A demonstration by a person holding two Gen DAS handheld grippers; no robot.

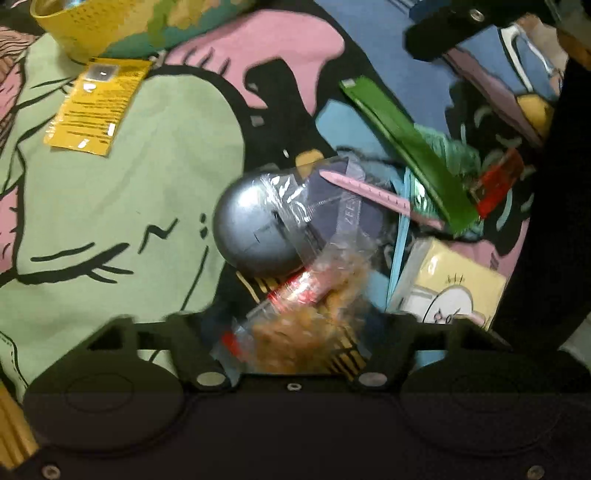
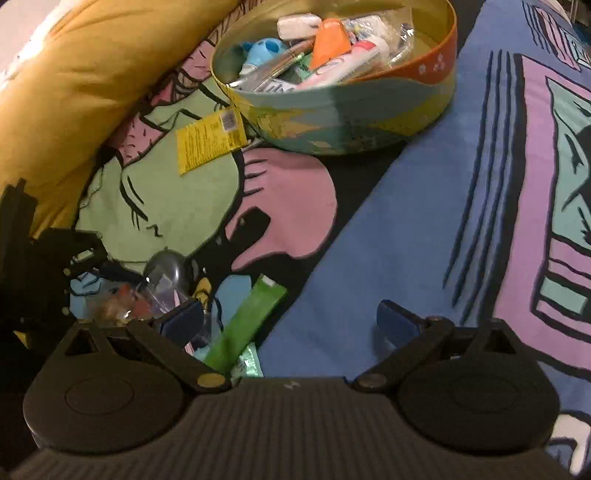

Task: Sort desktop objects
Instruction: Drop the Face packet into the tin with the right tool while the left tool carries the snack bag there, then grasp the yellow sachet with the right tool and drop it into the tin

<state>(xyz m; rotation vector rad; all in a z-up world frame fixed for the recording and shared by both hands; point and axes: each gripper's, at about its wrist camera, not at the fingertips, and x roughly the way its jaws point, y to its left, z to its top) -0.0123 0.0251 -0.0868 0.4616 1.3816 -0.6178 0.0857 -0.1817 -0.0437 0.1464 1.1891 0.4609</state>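
Note:
A pile of small items lies on a cartoon-print cloth. In the left wrist view my left gripper [image 1: 295, 325] is open right over a clear snack bag [image 1: 306, 314] with orange-brown contents; its fingers straddle the bag. Beside it lie a grey round object in plastic wrap [image 1: 255, 229], a pink comb [image 1: 376, 194], a green packet [image 1: 410, 147], a red item [image 1: 498, 181] and a yellow notepad [image 1: 458, 284]. My right gripper [image 2: 288, 321] is open and empty above the blue cloth, with the green packet [image 2: 247, 325] near its left finger. A round tin [image 2: 343, 122] holds several sorted items.
A yellow sachet [image 1: 96, 107] lies on the green patch near the tin's rim [image 1: 66, 33]; it also shows in the right wrist view [image 2: 210, 140]. A mustard pillow [image 2: 74, 81] borders the far left. The left gripper's body [image 2: 33, 258] shows at the left.

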